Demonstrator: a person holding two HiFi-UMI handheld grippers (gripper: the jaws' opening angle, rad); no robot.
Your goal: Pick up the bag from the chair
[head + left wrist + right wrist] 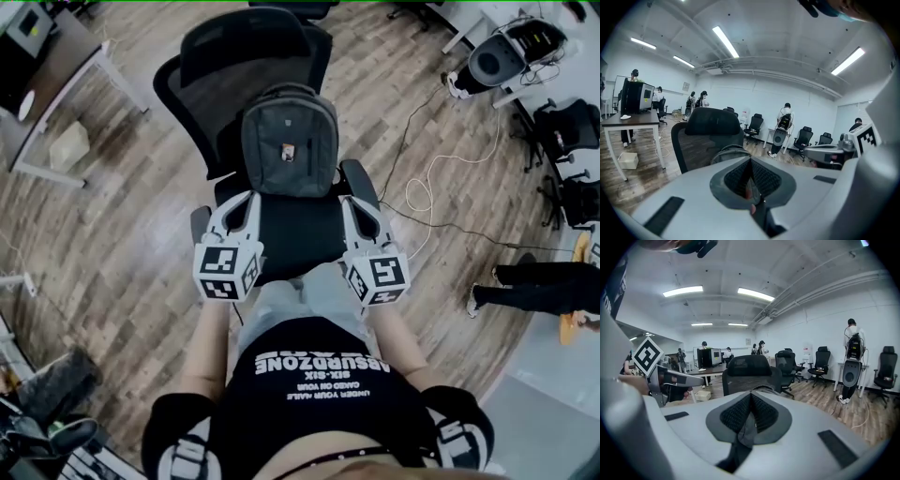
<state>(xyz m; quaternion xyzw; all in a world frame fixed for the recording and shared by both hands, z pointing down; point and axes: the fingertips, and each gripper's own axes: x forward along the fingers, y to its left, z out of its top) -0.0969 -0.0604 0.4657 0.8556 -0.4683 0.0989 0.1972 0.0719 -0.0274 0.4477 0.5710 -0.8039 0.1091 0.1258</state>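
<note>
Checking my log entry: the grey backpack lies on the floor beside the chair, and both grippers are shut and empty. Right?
Not quite: the head view shows the backpack standing on the chair seat against the backrest, not on the floor. The left gripper and right gripper are shut and empty.

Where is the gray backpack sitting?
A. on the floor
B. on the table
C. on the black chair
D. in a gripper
C: the backpack stands upright on the seat of the black chair, leaning against its mesh backrest.

Bag [727, 152] mostly behind left hand-held gripper [751, 161]
</note>
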